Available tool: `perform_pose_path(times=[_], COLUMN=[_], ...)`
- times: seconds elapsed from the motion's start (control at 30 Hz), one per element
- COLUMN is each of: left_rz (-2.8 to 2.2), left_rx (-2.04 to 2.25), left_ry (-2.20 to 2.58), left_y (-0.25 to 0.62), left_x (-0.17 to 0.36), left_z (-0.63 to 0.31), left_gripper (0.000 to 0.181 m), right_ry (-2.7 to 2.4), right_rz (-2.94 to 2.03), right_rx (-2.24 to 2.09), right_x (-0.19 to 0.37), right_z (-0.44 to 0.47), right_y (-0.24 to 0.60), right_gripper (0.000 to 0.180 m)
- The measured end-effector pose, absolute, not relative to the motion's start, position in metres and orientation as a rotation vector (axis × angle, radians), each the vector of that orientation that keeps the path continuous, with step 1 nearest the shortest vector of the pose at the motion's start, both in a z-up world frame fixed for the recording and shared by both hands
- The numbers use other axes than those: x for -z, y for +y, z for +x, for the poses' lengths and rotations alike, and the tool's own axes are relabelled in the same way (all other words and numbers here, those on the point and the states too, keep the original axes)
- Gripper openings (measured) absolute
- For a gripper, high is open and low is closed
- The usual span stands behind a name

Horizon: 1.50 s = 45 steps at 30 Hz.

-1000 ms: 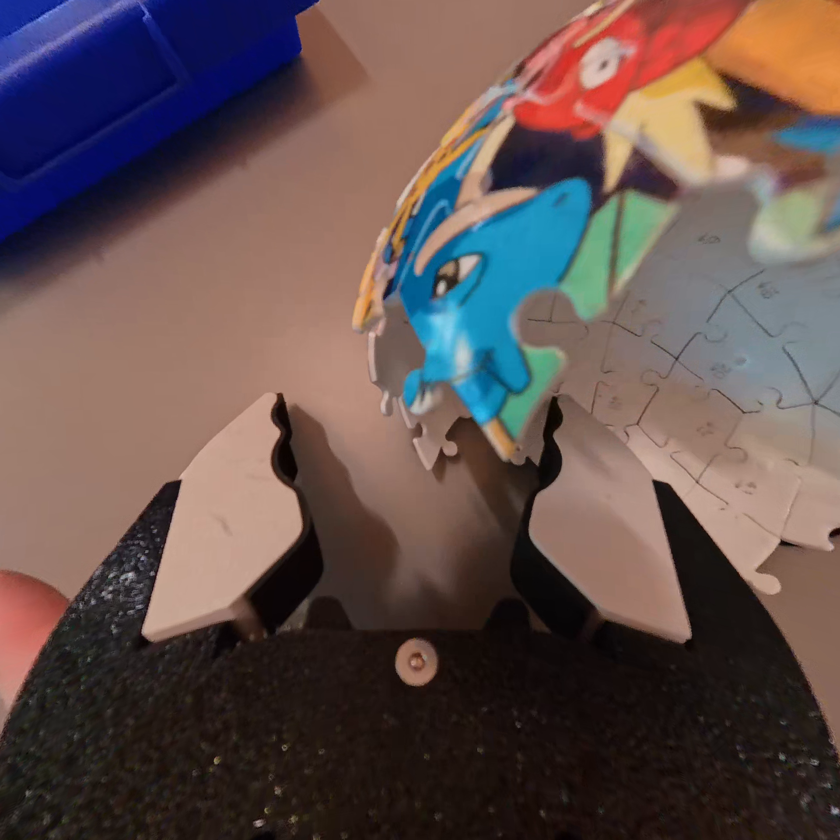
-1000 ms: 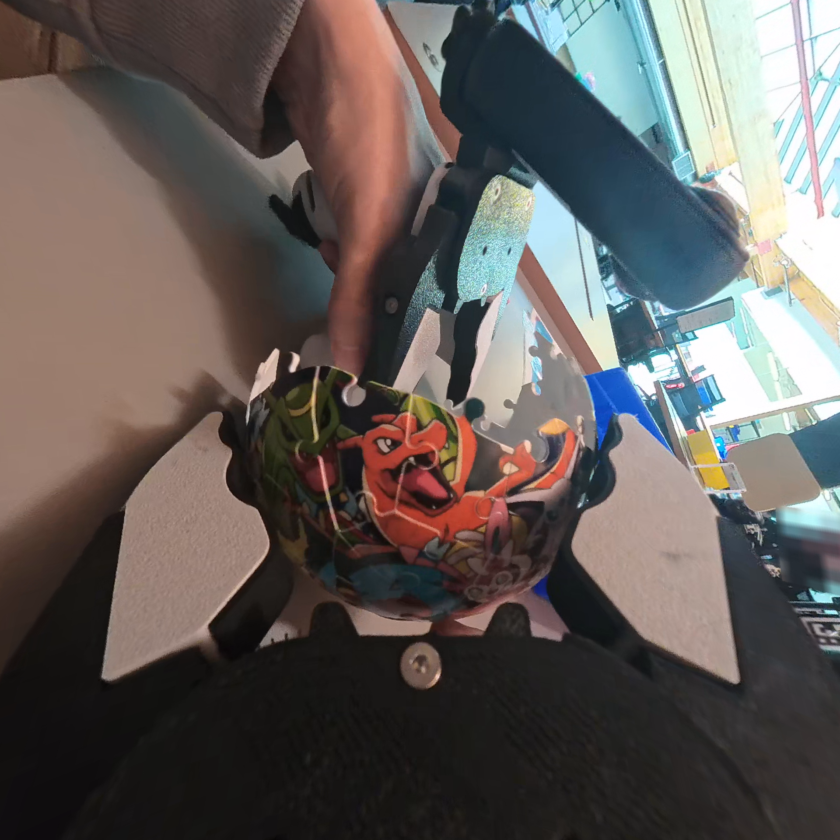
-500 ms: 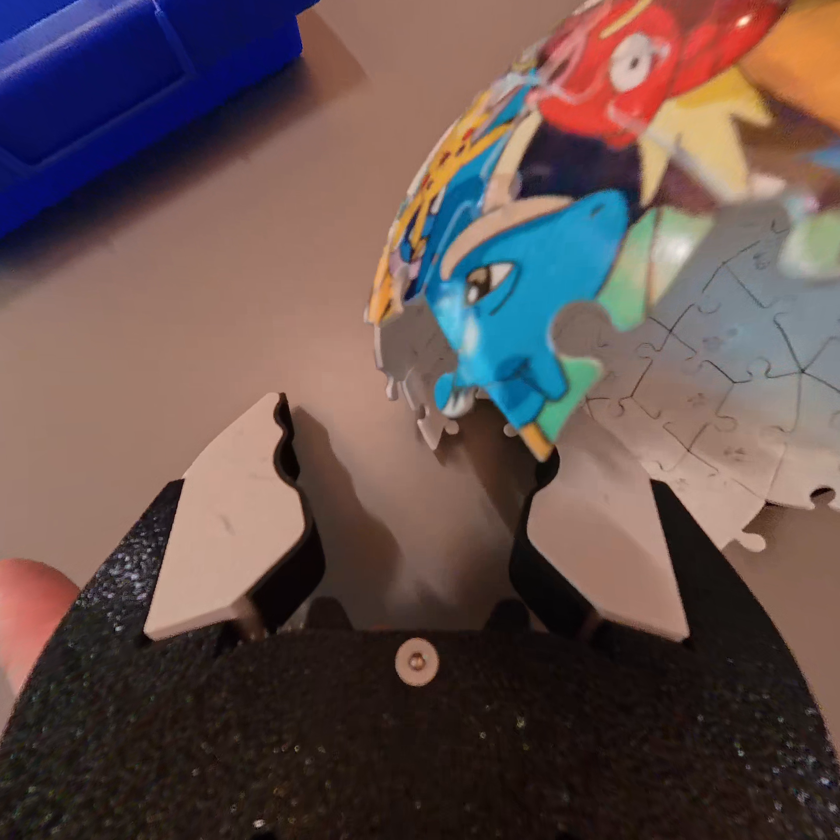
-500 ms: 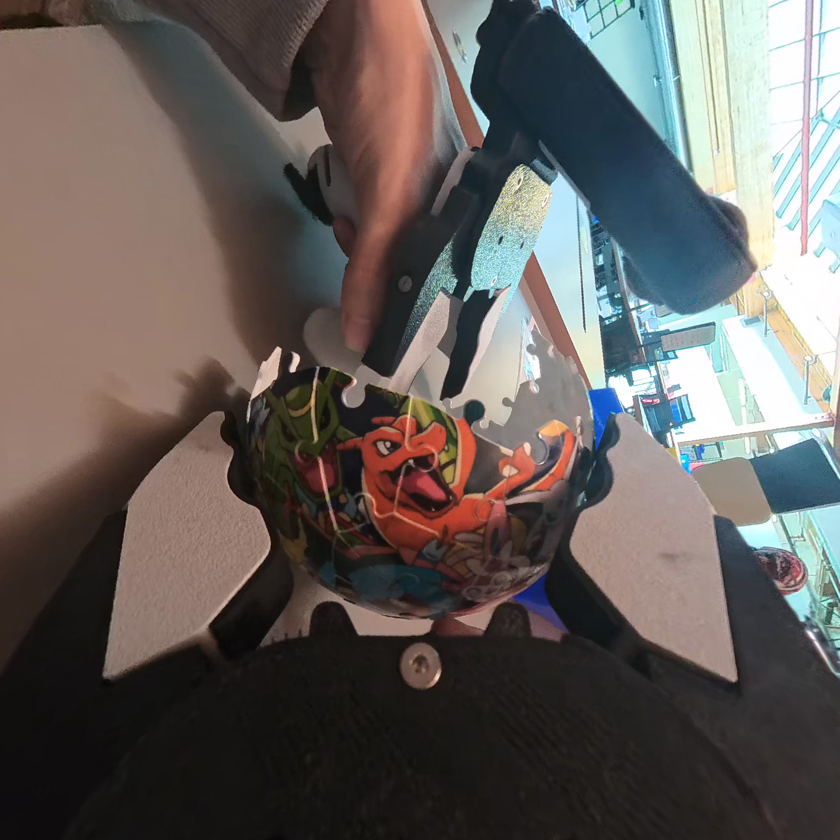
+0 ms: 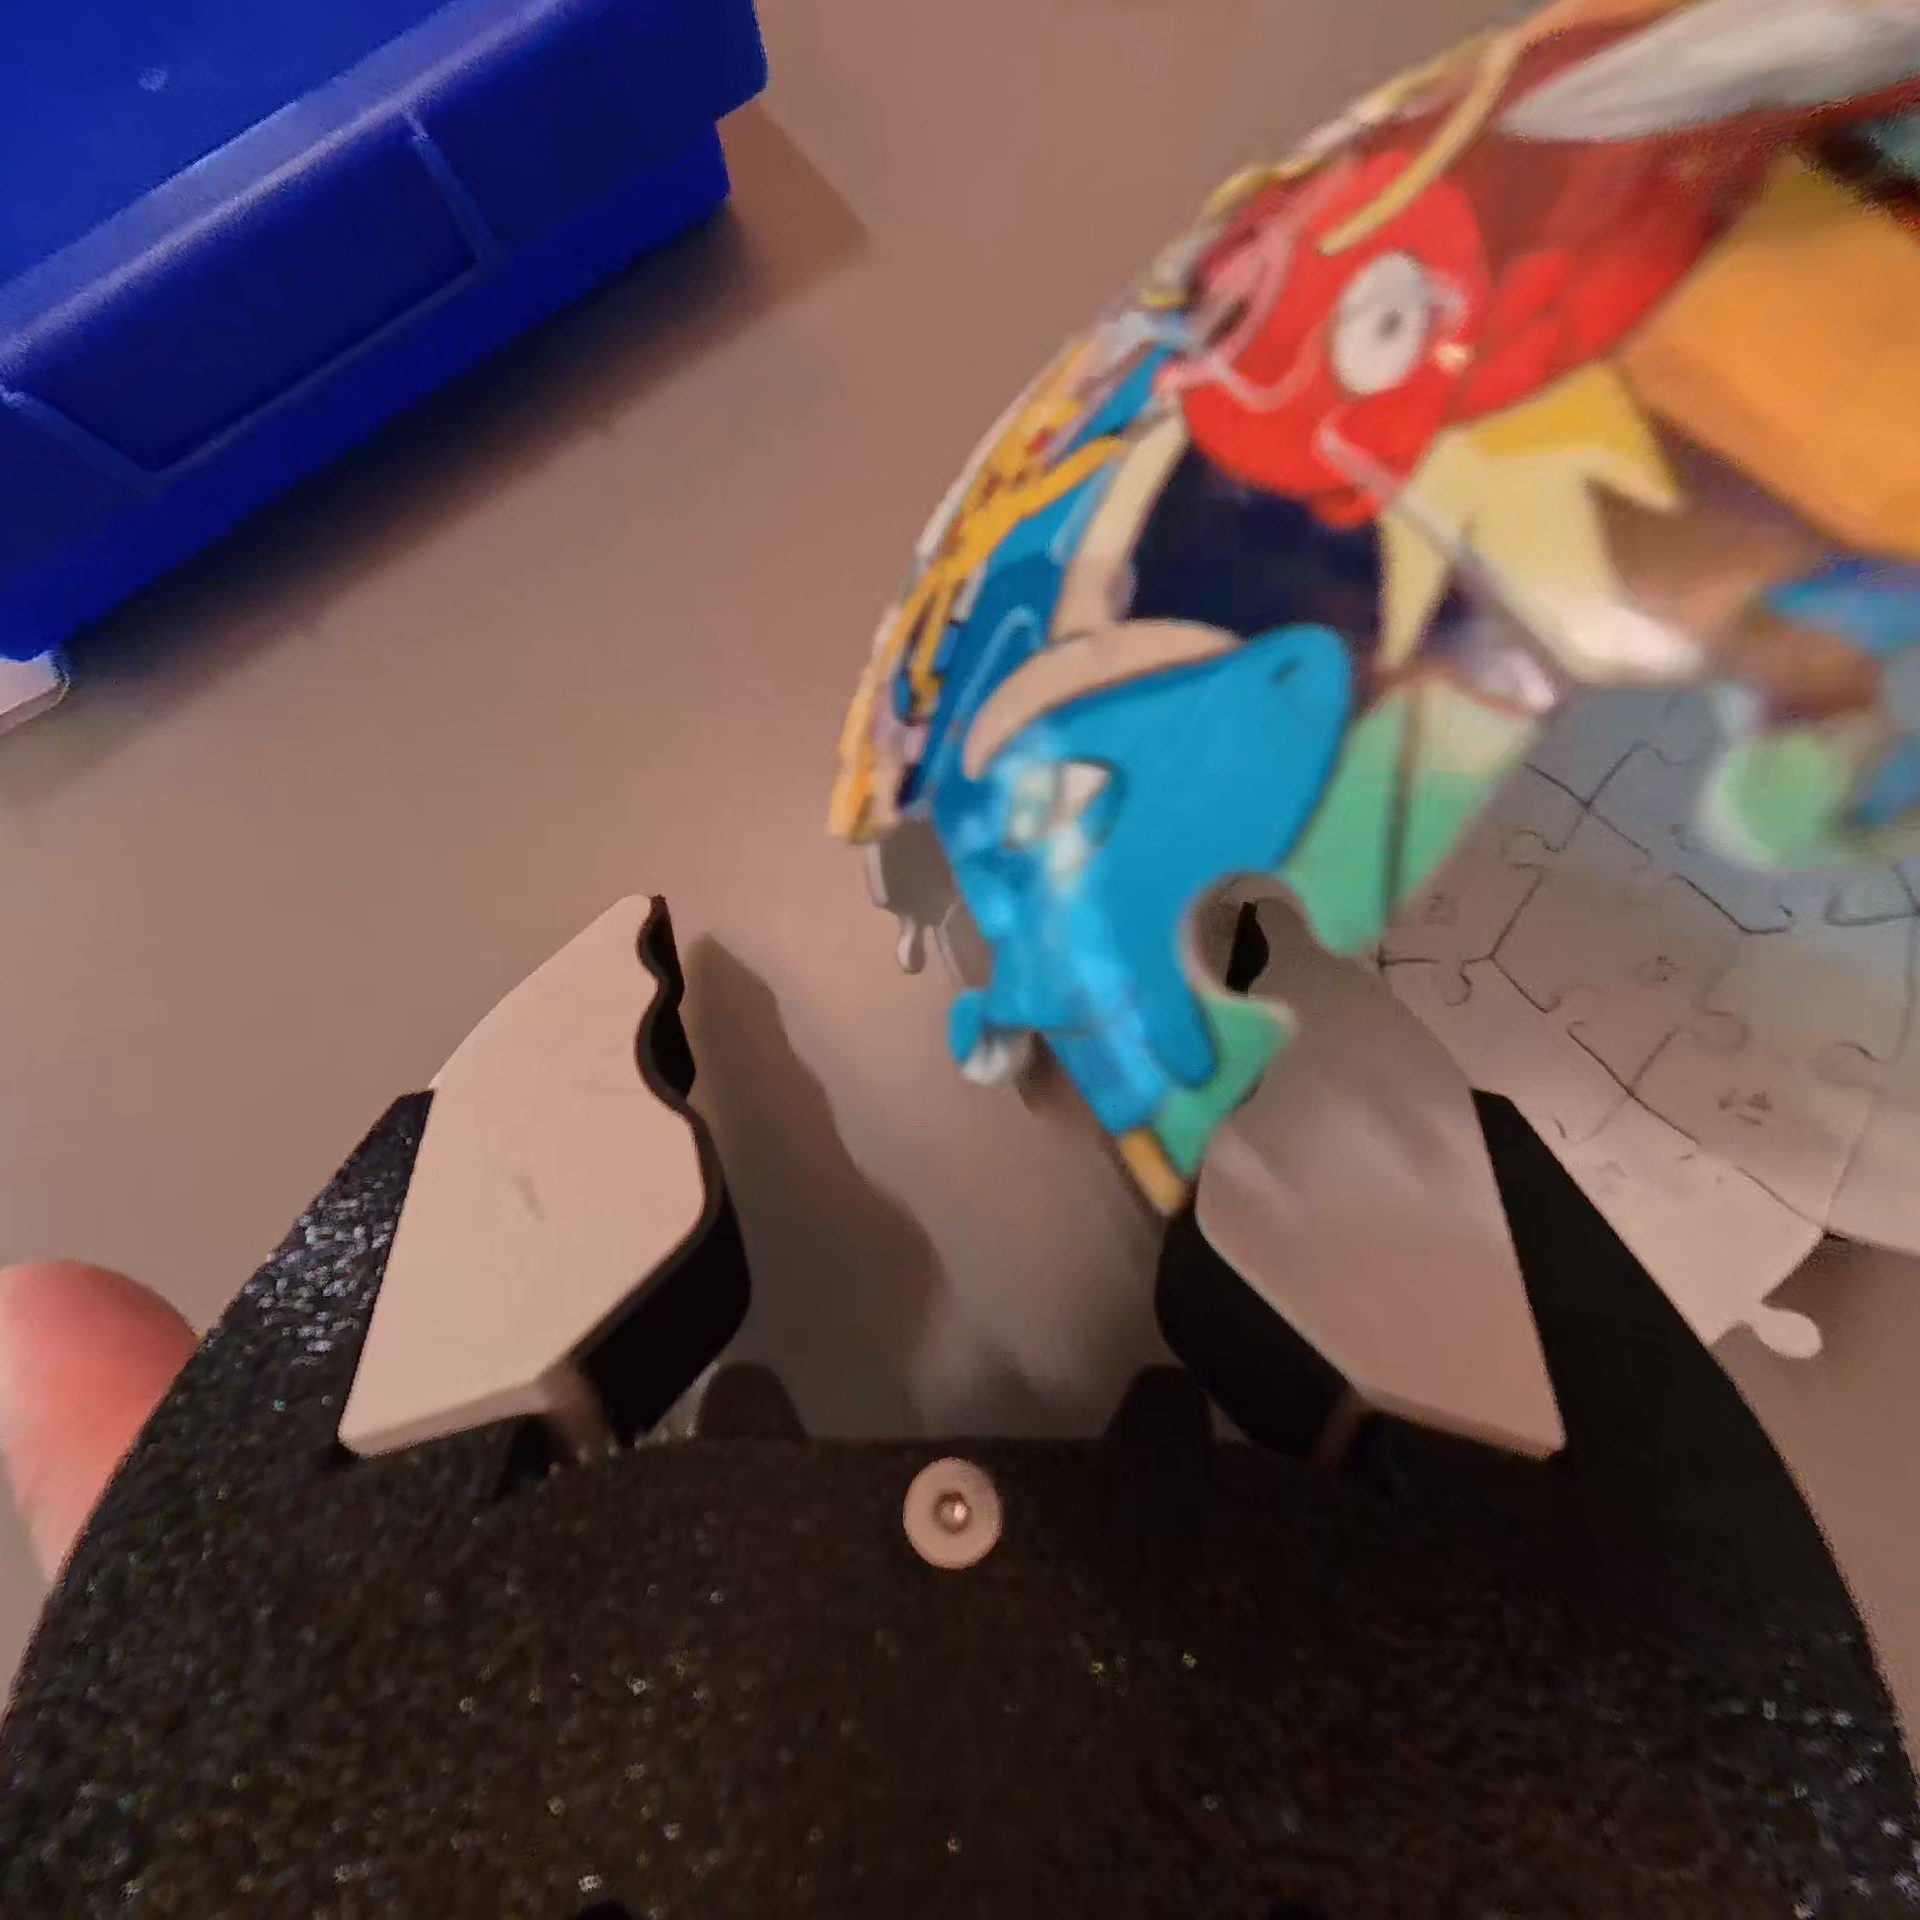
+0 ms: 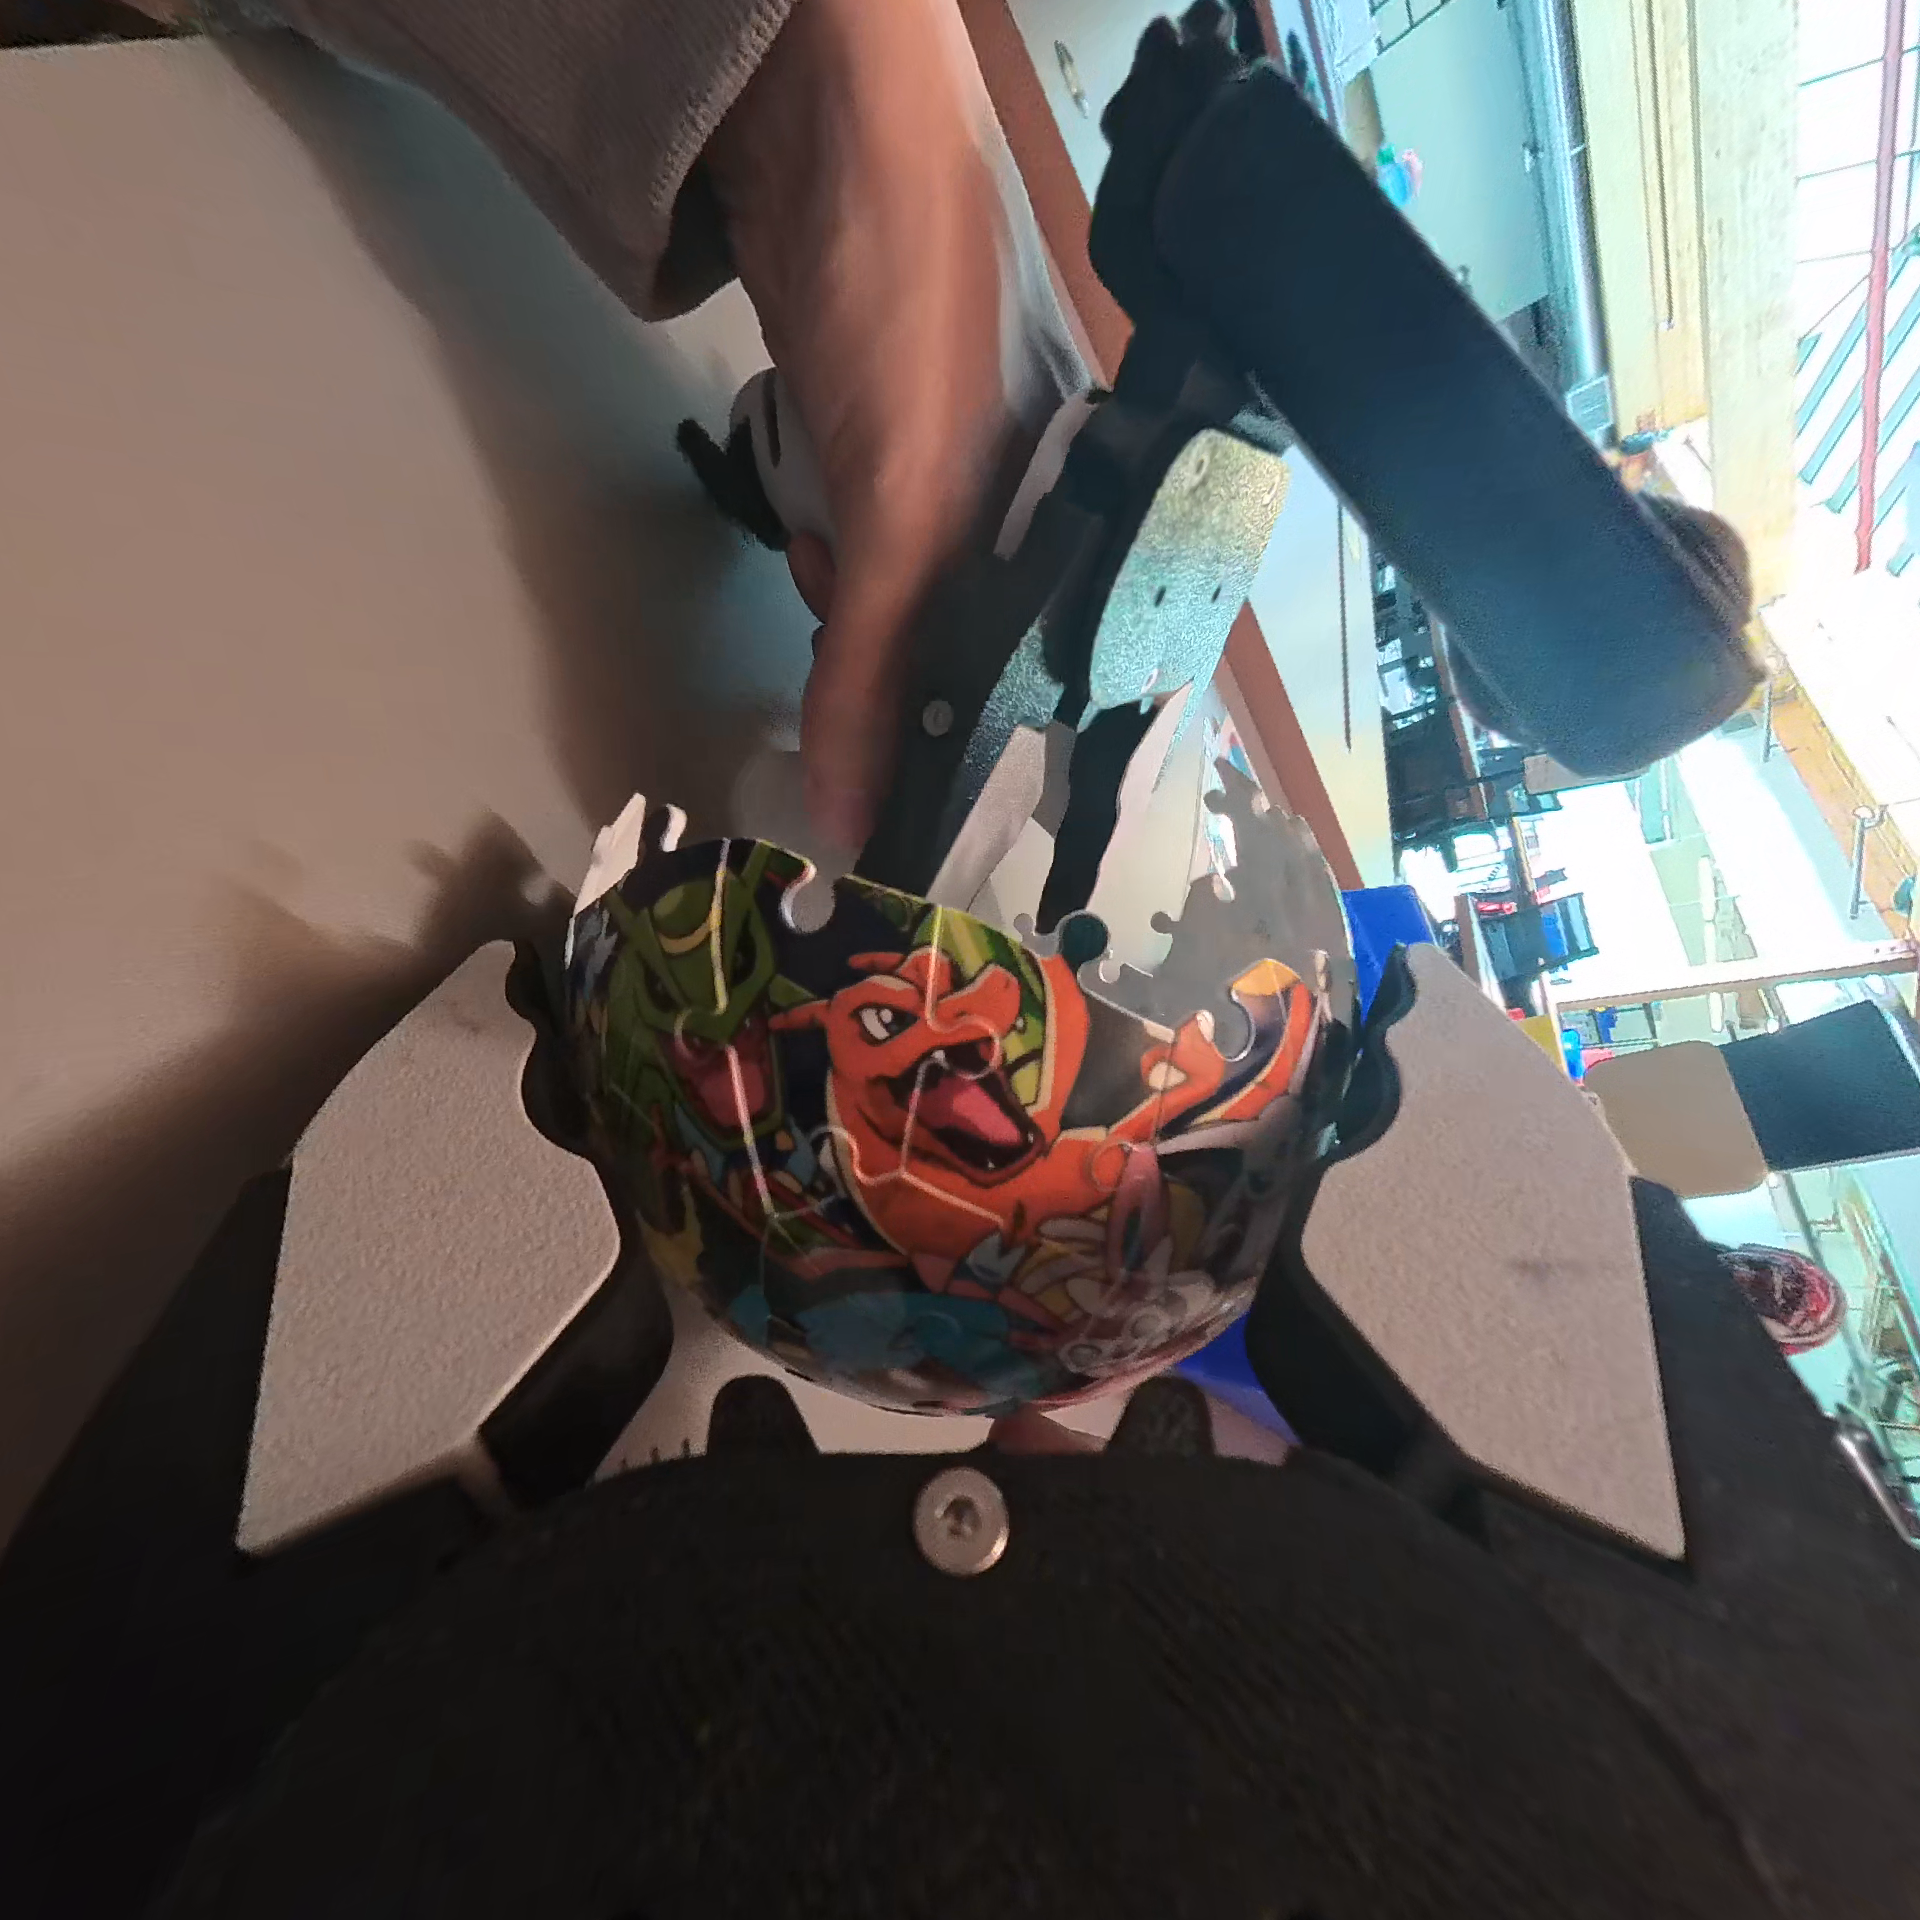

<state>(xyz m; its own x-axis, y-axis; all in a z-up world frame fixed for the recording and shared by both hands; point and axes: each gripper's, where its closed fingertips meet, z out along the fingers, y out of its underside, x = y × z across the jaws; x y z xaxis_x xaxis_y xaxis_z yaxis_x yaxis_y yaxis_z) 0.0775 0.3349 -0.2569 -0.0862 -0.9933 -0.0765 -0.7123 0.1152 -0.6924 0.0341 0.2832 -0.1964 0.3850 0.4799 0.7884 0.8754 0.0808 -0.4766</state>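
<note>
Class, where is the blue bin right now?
In the left wrist view, the blue bin sits upper left on the table, apart from the puzzle dome.

Right tongs (image 6: pixel 961 1049) clamp a rounded shell; left tongs (image 5: pixel 951 961) gape wide, a hand (image 6: pixel 883 436) gripping them.

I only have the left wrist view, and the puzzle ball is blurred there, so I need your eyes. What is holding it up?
Observer: The right gripper is shut on the puzzle ball, one finger on each side.
Operator: Is the ball complete?
Observer: No, it is an open half shell, and its jagged rim faces the left gripper.
Operator: Where do my fingers sit from there?
Observer: At that rim, tips pointing into the opening. I cannot tell whether they touch it.
</note>
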Motion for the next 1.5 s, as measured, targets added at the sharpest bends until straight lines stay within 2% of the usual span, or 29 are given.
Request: perform_pose_path(times=[0.23, 0.3, 0.37, 0.67, 0.9, 1.33, 1.5], left_rz=[-1.602, -1.618, -1.624, -1.600, -1.654, -1.667, -1.665], left_rx=[0.672, 0.775, 0.889, 0.712, 0.778, 0.921, 0.848], left_ry=[1.899, 1.859, 1.818, 1.950, 1.955, 1.919, 1.937], left_y=[0.331, 0.328, 0.325, 0.327, 0.318, 0.326, 0.331], left_x=[0.255, 0.246, 0.236, 0.257, 0.259, 0.248, 0.257], left_z=[0.076, 0.077, 0.076, 0.071, 0.067, 0.061, 0.059], left_gripper=[0.096, 0.096, 0.089, 0.092, 0.075, 0.079, 0.080], right_ry=[-1.243, -1.247, -1.248, -1.262, -1.258, -1.293, -1.298], right_rz=[-1.562, -1.560, -1.558, -1.554, -1.586, -1.694, -1.677], right_rx=[0.455, 0.460, 0.461, 0.448, 0.425, 0.435, 0.441], right_x=[0.196, 0.196, 0.196, 0.196, 0.196, 0.199, 0.198], right_z=[0.035, 0.035, 0.035, 0.033, 0.033, 0.044, 0.041], right_y=[0.283, 0.283, 0.283, 0.285, 0.287, 0.290, 0.291], right_gripper=[0.143, 0.143, 0.143, 0.142, 0.144, 0.141, 0.141])
